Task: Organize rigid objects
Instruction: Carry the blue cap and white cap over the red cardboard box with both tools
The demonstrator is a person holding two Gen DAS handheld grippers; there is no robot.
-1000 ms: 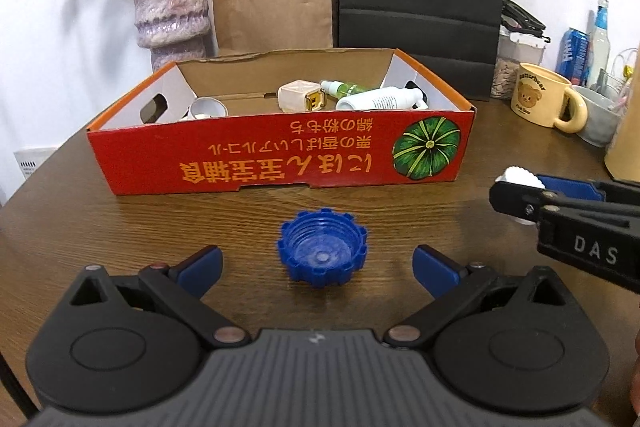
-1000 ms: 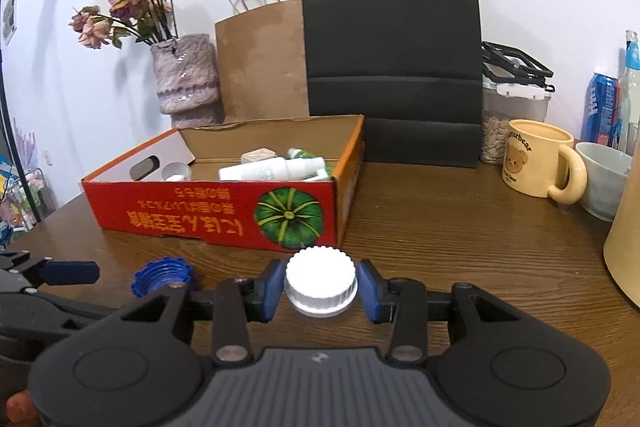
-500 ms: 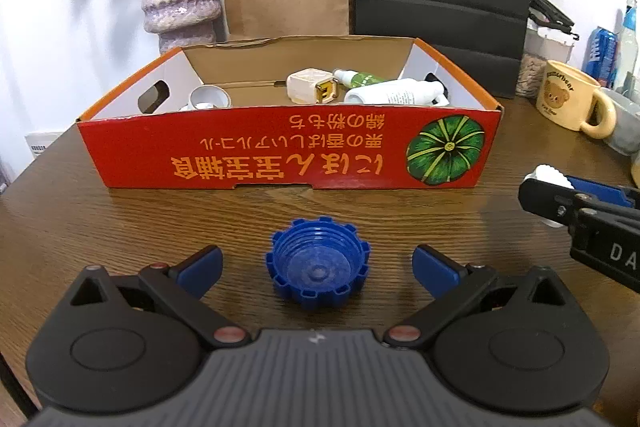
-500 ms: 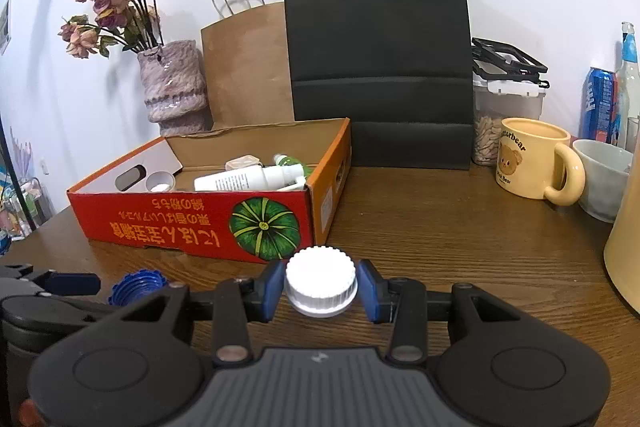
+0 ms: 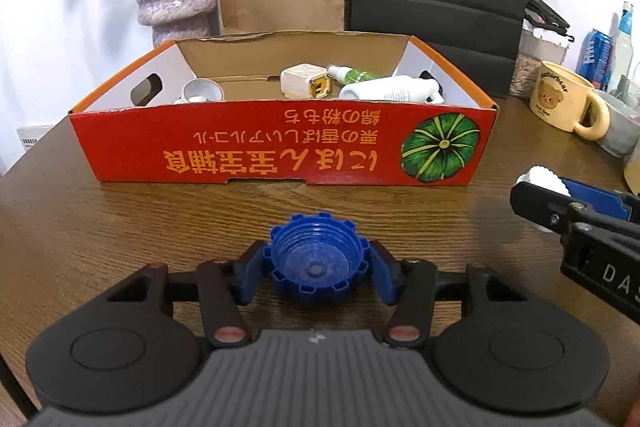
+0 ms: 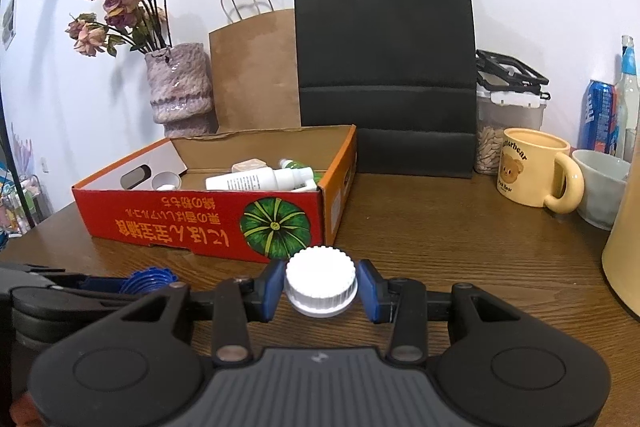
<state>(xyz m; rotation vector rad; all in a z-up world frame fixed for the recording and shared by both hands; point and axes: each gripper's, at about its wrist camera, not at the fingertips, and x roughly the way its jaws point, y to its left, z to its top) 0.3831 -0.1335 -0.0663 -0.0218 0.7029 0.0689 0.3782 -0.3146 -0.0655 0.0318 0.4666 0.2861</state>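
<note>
A blue ridged bottle cap [image 5: 318, 263] lies open side up on the wooden table, in front of the red cardboard box [image 5: 280, 147]. My left gripper [image 5: 318, 273] has its jaws closing around this cap, and both blue pads touch its sides. My right gripper [image 6: 321, 287] is shut on a white ribbed cap [image 6: 320, 275] just above the table, to the right of the blue one. The box holds a white bottle [image 5: 390, 91], a green-labelled bottle [image 5: 354, 74], a cream charger [image 5: 306, 82] and a small white cup [image 5: 202, 91].
Behind the box stand a purple vase [image 6: 178, 89], a brown paper bag [image 6: 256, 67] and a black paper bag [image 6: 384, 67]. At the right are a yellow bear mug [image 6: 528, 171], a grey bowl [image 6: 602, 187], a lidded container [image 6: 508, 107], a blue can [image 6: 598, 115] and a beige vessel [image 6: 626, 251].
My left gripper's jaws have swung in from wide open onto the blue cap and moved a little closer to it. The right gripper still holds the white cap in place.
</note>
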